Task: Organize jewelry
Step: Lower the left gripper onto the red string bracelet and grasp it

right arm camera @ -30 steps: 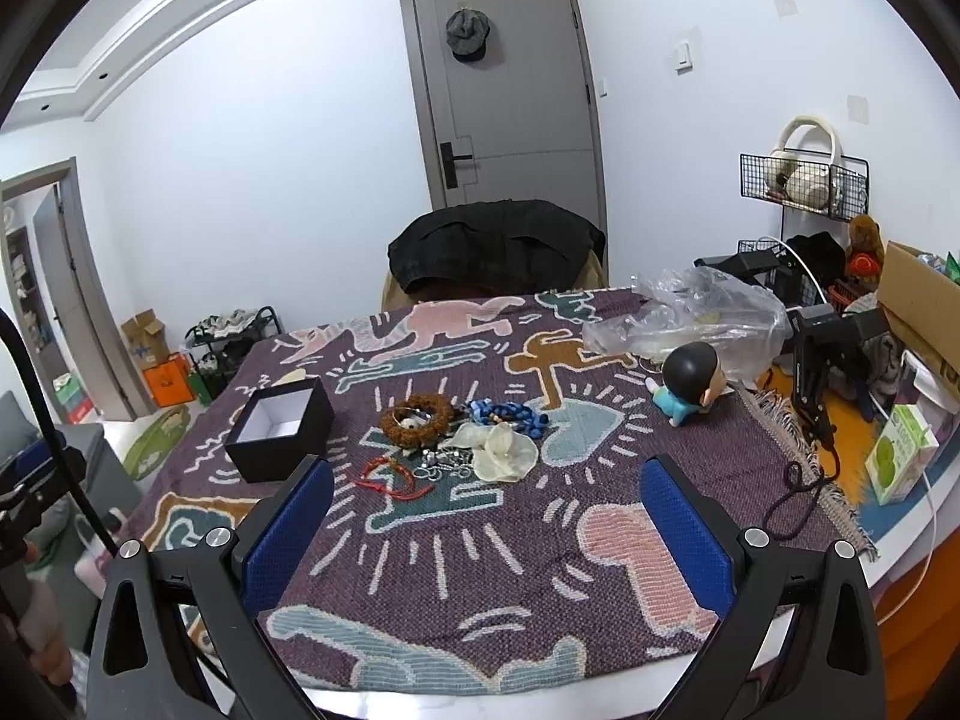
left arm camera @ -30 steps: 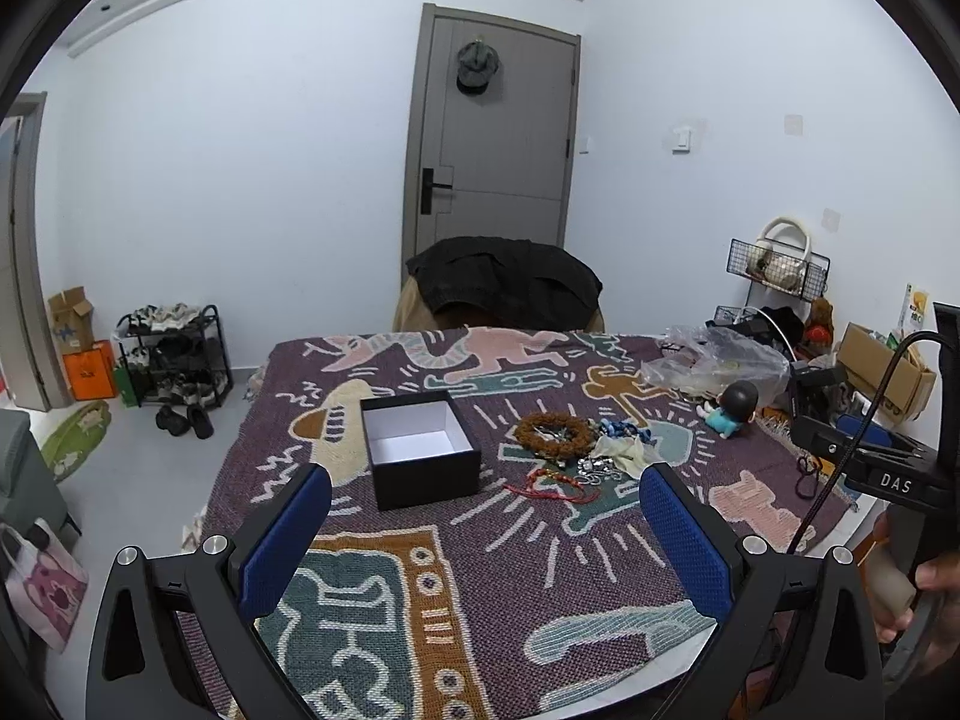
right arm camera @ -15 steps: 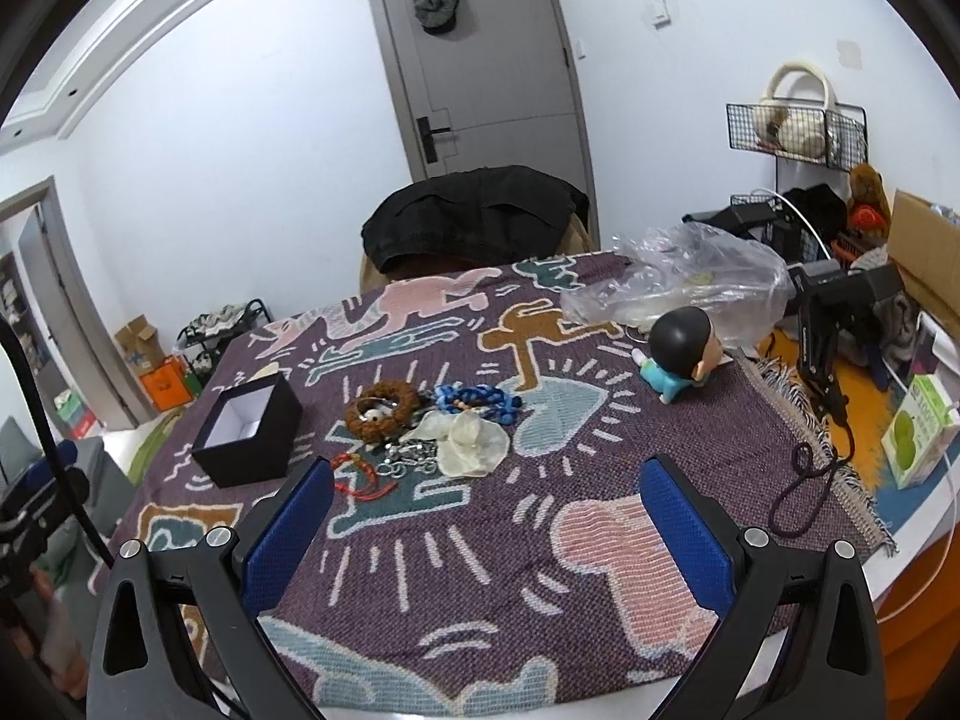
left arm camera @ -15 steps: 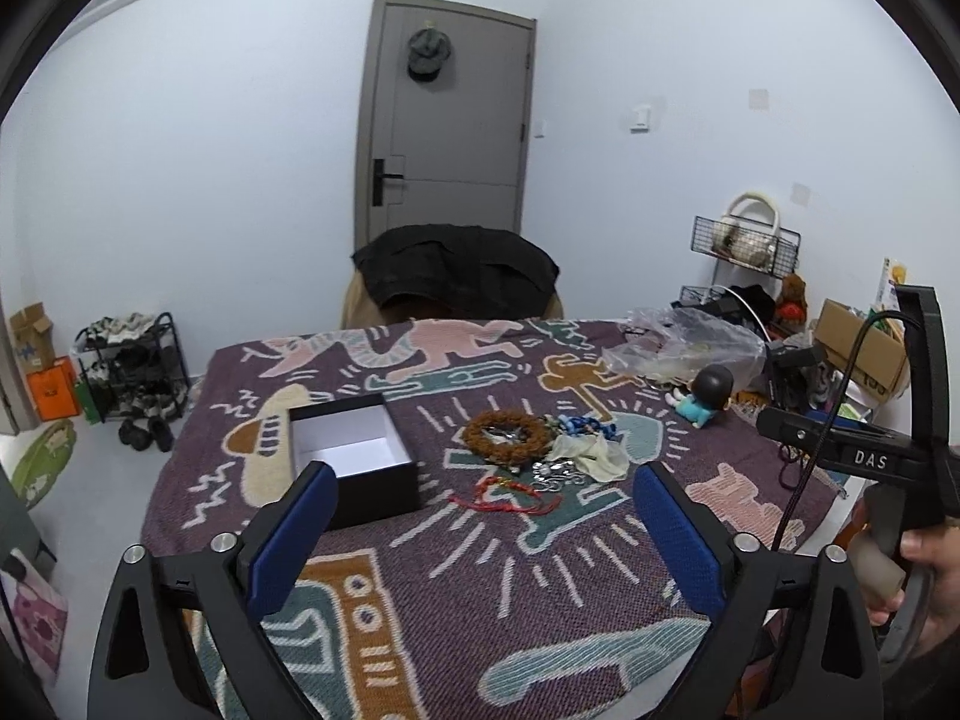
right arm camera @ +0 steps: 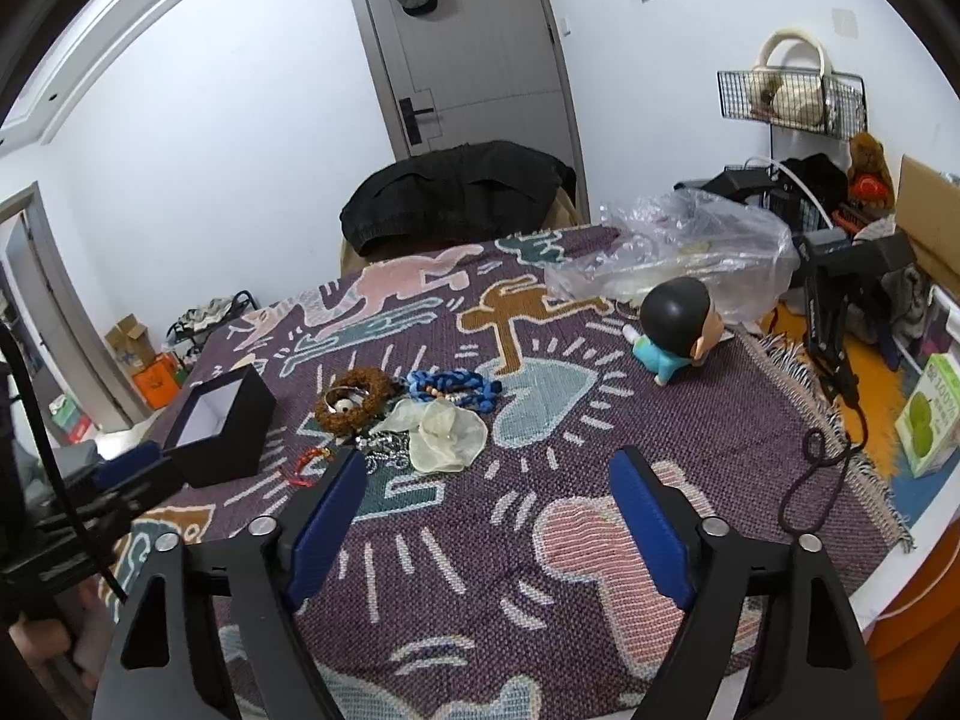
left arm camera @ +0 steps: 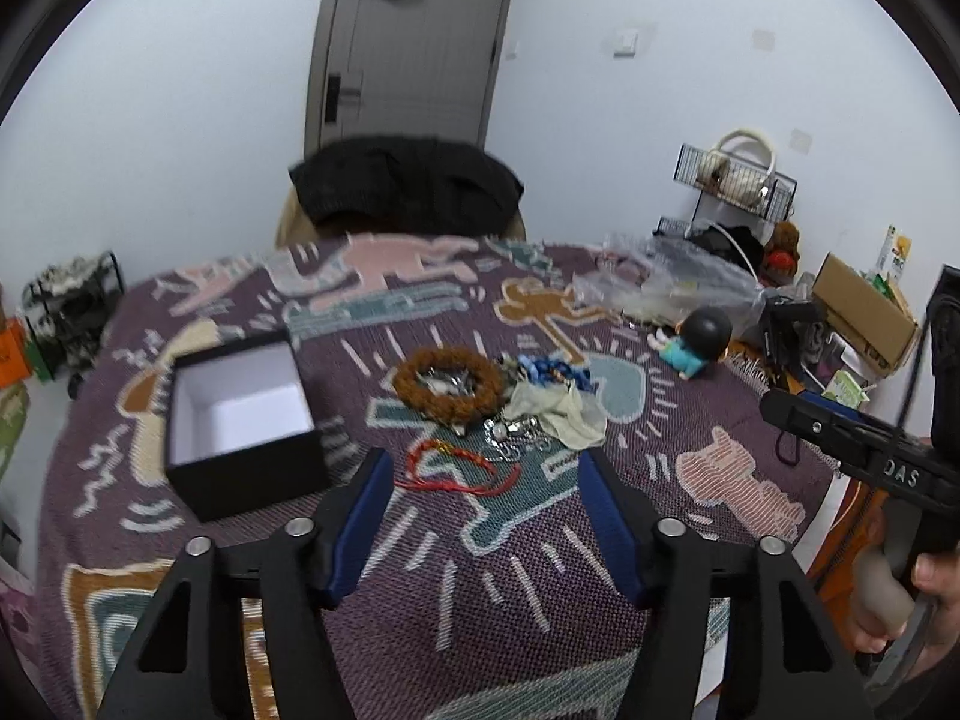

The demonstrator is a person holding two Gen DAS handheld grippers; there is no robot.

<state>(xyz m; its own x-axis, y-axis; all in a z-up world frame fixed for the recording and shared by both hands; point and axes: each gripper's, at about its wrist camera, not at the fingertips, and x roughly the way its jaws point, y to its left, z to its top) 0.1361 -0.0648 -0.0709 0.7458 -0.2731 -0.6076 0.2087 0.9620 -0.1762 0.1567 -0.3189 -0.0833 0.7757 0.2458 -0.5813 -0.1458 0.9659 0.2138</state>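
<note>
An open black box (left arm camera: 240, 420) with a white inside stands on the patterned cloth; it also shows in the right wrist view (right arm camera: 222, 426). Right of it lies a jewelry pile: a brown bead bracelet (left arm camera: 449, 384), a red cord bracelet (left arm camera: 456, 468), silver pieces (left arm camera: 510, 435), a blue braided piece (left arm camera: 555, 369) and a pale sheer pouch (left arm camera: 561, 414). My left gripper (left arm camera: 486, 492) is open and empty, just in front of the red cord bracelet. My right gripper (right arm camera: 486, 504) is open and empty, in front of the pouch (right arm camera: 447, 435) and to its right.
A small doll (right arm camera: 672, 330) with a black head lies at the right. A clear plastic bag (right arm camera: 678, 252) sits behind it. A chair with a black jacket (left arm camera: 408, 186) stands at the table's far edge. Cables and boxes crowd the right side.
Both grippers have moved forward and down toward the jewelry pile. Their fingers stand closer together than before, still open.
</note>
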